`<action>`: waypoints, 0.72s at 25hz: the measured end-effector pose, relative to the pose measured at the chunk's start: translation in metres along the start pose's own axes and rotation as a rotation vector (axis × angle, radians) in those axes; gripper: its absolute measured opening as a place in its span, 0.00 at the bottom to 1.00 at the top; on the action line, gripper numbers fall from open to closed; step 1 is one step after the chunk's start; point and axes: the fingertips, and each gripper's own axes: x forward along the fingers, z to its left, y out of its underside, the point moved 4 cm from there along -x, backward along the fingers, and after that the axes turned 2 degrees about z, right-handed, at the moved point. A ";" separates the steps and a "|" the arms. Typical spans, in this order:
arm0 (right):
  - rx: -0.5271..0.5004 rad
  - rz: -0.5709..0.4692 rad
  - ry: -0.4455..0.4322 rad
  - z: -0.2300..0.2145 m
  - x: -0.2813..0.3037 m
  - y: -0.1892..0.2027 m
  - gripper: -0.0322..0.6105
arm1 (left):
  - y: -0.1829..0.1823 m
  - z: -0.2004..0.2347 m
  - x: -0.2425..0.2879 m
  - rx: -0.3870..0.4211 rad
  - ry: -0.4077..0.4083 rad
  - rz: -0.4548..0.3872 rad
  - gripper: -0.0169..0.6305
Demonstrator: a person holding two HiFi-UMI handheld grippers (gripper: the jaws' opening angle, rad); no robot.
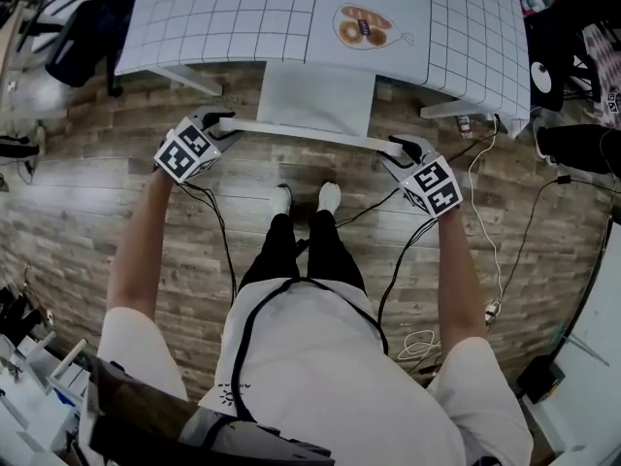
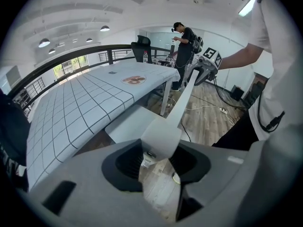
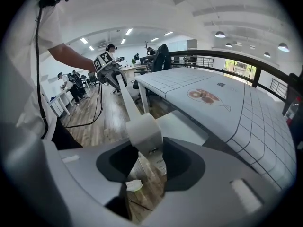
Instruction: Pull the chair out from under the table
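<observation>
My arms stretch straight toward 12 o'clock. My left gripper [image 1: 225,124] and right gripper [image 1: 400,147], tilted down, each clamp one end of the chair [image 1: 310,134] back rail.

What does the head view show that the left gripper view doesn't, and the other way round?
Only the head view: the person's white shoes and left arm. Only the left gripper view: ceiling lamps, a balcony railing and a distant standing person. Both: the left tool and right tool clamped on the chair's top rail, plus the gridded table with its printed picture.
</observation>
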 end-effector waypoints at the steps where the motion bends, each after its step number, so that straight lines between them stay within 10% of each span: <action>1: 0.002 0.003 -0.001 0.007 -0.002 0.003 0.31 | 0.004 -0.007 -0.002 0.000 0.003 0.002 0.28; 18: 0.028 0.084 -0.048 0.122 -0.037 0.059 0.31 | 0.066 -0.126 -0.039 -0.050 0.029 0.035 0.28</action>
